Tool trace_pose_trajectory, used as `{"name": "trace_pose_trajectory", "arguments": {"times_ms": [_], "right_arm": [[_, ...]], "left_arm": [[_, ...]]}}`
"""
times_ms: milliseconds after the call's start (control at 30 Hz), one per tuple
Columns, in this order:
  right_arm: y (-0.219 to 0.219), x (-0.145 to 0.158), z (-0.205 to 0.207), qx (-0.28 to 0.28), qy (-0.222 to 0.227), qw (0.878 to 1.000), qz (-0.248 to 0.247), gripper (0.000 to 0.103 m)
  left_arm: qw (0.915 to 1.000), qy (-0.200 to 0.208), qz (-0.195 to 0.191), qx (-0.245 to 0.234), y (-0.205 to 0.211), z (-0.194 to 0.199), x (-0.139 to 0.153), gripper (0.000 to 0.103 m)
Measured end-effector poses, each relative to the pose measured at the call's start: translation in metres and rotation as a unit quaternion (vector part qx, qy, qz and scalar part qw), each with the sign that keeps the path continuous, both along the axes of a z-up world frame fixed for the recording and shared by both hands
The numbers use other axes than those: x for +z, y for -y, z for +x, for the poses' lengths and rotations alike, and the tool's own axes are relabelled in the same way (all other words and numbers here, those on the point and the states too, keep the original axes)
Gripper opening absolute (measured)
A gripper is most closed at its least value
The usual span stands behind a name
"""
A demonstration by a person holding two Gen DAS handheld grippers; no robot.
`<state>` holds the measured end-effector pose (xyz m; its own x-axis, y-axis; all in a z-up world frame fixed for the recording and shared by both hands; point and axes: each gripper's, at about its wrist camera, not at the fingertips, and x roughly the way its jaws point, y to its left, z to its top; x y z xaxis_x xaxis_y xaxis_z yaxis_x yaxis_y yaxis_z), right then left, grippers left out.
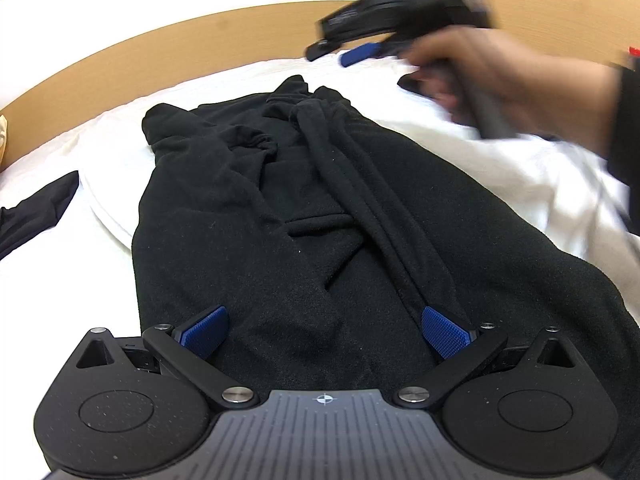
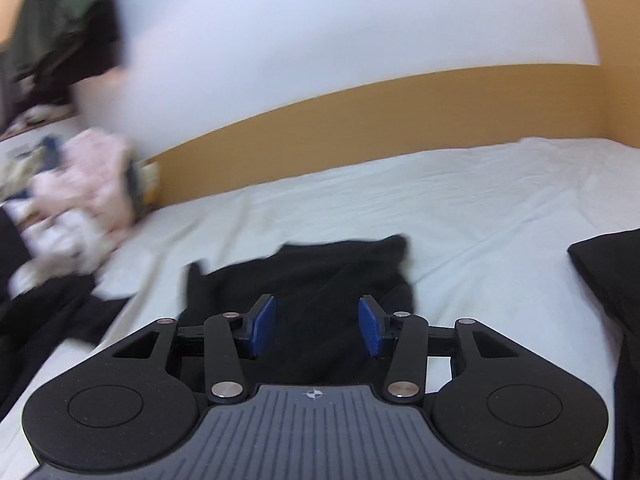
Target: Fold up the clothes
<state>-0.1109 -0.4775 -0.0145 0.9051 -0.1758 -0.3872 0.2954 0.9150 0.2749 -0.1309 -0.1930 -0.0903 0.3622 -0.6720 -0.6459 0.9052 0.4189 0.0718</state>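
The hand [image 1: 516, 80] and right claw [image 1: 360, 46], beyond the left claw [image 1: 324, 330], are smeared by motion blur; nothing can be made out between its fingers. The clothes pile [image 2: 76, 200] left of the right claw is blurred beyond telling garments apart. A dark cloth [image 2: 616, 276] to its right is cut off by the edge.

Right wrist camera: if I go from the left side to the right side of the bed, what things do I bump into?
Pile of light clothes → crumpled black garment in the middle, seen beyond the open right gripper → another black cloth at the right edge.
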Motion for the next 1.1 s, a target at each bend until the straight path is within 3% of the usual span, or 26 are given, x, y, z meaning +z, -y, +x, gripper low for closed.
{"name": "trace_pose_trajectory", "arguments": {"times_ms": [67, 167, 267, 333, 400, 467, 533, 600, 700, 833, 933, 1000, 1100], "right_arm": [[-0.02, 0.002, -0.037, 0.024, -0.009, 1.0, -0.016, 0.052], [-0.047, -0.006, -0.094, 0.03, 0.006, 0.999, -0.028, 0.067], [-0.059, -0.027, -0.133, 0.022, 0.028, 0.999, -0.025, 0.067], [-0.059, -0.035, -0.142, 0.062, 0.052, 0.997, 0.016, 0.068], [-0.068, -0.027, -0.145, 0.117, 0.055, 0.992, 0.004, 0.068], [-0.081, -0.017, -0.146, 0.169, 0.05, 0.984, -0.021, 0.076], [-0.097, -0.016, -0.141, 0.207, 0.029, 0.977, -0.039, 0.078], [-0.113, -0.019, -0.13, 0.229, -0.01, 0.972, -0.055, 0.078], [-0.132, -0.029, -0.11, 0.224, -0.087, 0.968, -0.074, 0.078], [-0.13, -0.015, -0.114, 0.202, -0.048, 0.975, -0.084, 0.079], [-0.12, -0.019, -0.113, 0.186, -0.054, 0.978, -0.073, 0.081], [-0.119, -0.021, -0.111, 0.189, -0.069, 0.977, -0.067, 0.082], [-0.121, -0.023, -0.105, 0.203, -0.09, 0.973, -0.065, 0.098]], "left_arm": [[0.9996, 0.012, -0.02, 0.017, -0.004, 0.004, 0.008, 0.102], [0.9927, 0.03, -0.085, 0.081, -0.026, 0.023, 0.031, 0.102], [0.9825, -0.003, -0.128, 0.135, -0.048, 0.048, 0.041, 0.102], [0.9761, -0.029, -0.145, 0.16, -0.06, 0.06, 0.037, 0.102], [0.9746, -0.048, -0.142, 0.166, -0.065, 0.065, 0.024, 0.102], [0.9785, -0.062, -0.116, 0.159, -0.063, 0.066, 0.008, 0.102], [0.9821, -0.07, -0.084, 0.153, -0.059, 0.066, -0.006, 0.102], [0.9842, -0.061, -0.083, 0.144, -0.057, 0.062, -0.005, 0.102], [0.9868, -0.038, -0.079, 0.136, -0.053, 0.057, -0.002, 0.102], [0.992, 0.025, -0.09, 0.085, -0.046, 0.039, 0.01, 0.102], [0.9965, 0.05, -0.032, 0.059, -0.025, 0.03, -0.002, 0.103], [0.9965, 0.057, -0.019, 0.059, -0.02, 0.028, -0.004, 0.103], [0.9969, 0.043, -0.022, 0.062, -0.021, 0.033, -0.006, 0.103]]}}
